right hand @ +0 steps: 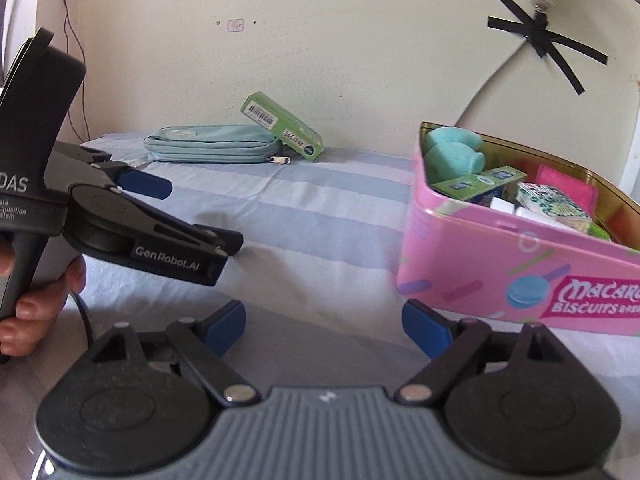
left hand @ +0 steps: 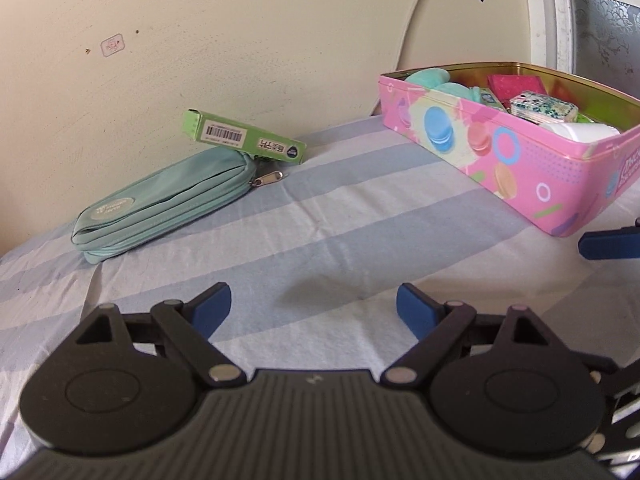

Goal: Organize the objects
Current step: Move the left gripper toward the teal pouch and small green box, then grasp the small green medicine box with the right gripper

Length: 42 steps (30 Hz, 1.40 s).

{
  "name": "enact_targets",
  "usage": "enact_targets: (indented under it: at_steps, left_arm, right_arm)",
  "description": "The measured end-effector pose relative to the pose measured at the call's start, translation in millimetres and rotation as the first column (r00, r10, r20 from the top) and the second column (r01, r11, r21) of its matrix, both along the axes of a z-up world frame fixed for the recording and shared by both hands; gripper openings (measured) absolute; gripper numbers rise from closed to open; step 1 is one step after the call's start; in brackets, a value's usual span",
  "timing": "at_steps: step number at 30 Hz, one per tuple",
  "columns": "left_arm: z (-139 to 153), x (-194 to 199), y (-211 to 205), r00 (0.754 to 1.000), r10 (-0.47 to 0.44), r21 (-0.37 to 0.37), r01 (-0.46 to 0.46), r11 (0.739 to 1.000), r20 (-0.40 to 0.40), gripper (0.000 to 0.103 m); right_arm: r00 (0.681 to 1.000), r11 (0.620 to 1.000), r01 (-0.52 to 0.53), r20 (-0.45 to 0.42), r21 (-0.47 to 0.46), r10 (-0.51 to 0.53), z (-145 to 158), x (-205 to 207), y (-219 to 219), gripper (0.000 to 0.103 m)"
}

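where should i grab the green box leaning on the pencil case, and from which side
Grip the green box across its two long narrow faces, near the raised end that rests on the teal pencil case. Come from above with the left gripper, which is nearer and open; the low end sits on the bedsheet.

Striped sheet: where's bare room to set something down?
Free: the wide striped sheet between the teal pouch and the pink tin, running to both grippers. Crowded: the tin's inside, packed with items; also the wall edge, where the green box leans on the pouch.
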State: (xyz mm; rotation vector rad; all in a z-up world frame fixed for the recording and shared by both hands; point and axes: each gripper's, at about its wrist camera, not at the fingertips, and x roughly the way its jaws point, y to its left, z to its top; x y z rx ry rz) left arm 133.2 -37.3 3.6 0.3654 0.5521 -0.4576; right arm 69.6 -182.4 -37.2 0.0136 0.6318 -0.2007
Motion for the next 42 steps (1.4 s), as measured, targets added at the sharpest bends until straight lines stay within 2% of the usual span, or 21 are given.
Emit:
enact_targets:
  at_steps: [10,23,27,29,31,35,37,40,42]
  left_arm:
    - [-1.3,37.2,45.8,0.996,0.092,-0.004,-0.092,0.996,-0.011,0.092]
    - [0.1,89.8,104.4,0.973,0.22,-0.063,-0.224,0.973,-0.062,0.092]
    - [-1.0,107.1,128.4,0.953,0.257,-0.161,-0.282,0.946,-0.161,0.092]
    - [-0.2,110.2,135.2,0.946,0.279,-0.196,-0.308,0.931,-0.164,0.092]
    - [0.7,115.1,145.6,0.933,0.307,-0.241,-0.346,0.907,-0.188,0.092]
    - [2.5,125.0,163.2,0.909,0.366,-0.242,-0.407,0.881,-0.199,0.092]
    - [4.6,129.5,173.8,0.891,0.405,-0.252,-0.448,0.858,-0.206,0.092]
    - [7.0,136.6,190.0,0.86,0.457,-0.284,-0.508,0.813,-0.227,0.092]
    - [5.2,138.0,191.2,0.854,0.463,-0.285,-0.517,0.808,-0.237,0.093]
  right_arm:
    - [0.992,0.992,-0.121,-0.049,-0.025,0.119,-2.2,68.7,40.7,0.088]
    - [0.983,0.986,-0.168,-0.074,0.024,0.169,-4.3,153.8,66.1,0.089]
    - [0.988,0.989,-0.144,-0.063,-0.022,0.143,-2.2,179.4,65.8,0.089]
    - [0.991,0.991,-0.122,-0.053,-0.047,0.12,-0.1,195.4,61.6,0.089]
    - [0.991,0.985,-0.133,-0.041,-0.111,0.129,1.3,208.8,64.2,0.092]
    - [0.987,0.958,-0.161,-0.033,-0.239,0.157,8.0,232.5,77.0,0.091]
    - [0.992,0.953,-0.118,-0.003,-0.277,0.122,13.9,240.7,77.1,0.089]
    - [0.995,0.944,-0.002,0.094,-0.331,0.035,21.4,252.9,70.9,0.092]
    - [0.995,0.942,0.034,0.103,-0.333,0.001,22.8,270.5,63.8,0.093]
